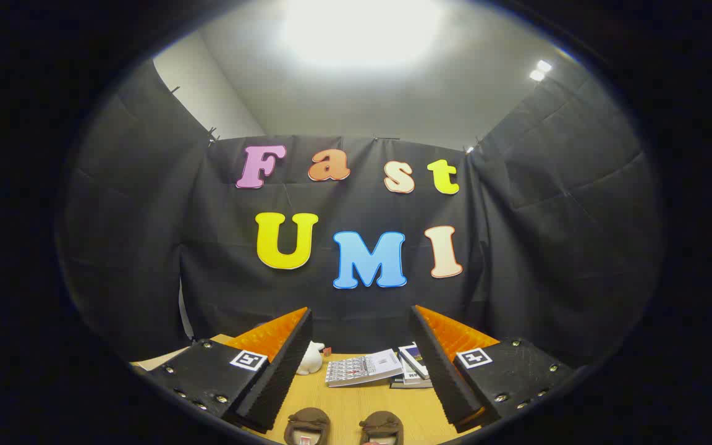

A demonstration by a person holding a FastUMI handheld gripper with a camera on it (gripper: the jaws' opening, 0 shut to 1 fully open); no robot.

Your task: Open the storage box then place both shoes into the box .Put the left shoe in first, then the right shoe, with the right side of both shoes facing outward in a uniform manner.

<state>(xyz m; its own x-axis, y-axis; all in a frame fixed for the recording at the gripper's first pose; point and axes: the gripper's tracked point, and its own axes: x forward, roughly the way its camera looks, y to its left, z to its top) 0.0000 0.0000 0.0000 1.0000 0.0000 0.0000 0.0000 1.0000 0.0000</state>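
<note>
My gripper (pixel 361 321) is held level above a wooden table (pixel 356 405), fingers wide apart with nothing between them. Two brown shoes lie side by side on the table below the gap between the fingers: one shoe (pixel 308 425) nearer the left finger, the other shoe (pixel 382 428) nearer the right finger. Only their front parts are visible.
Beyond the shoes, near the back of the table, lie a white calculator-like pad (pixel 362 368) and a few stacked books (pixel 415 368). A small white figure (pixel 311 358) stands by the left finger. Black cloth walls close the booth on three sides.
</note>
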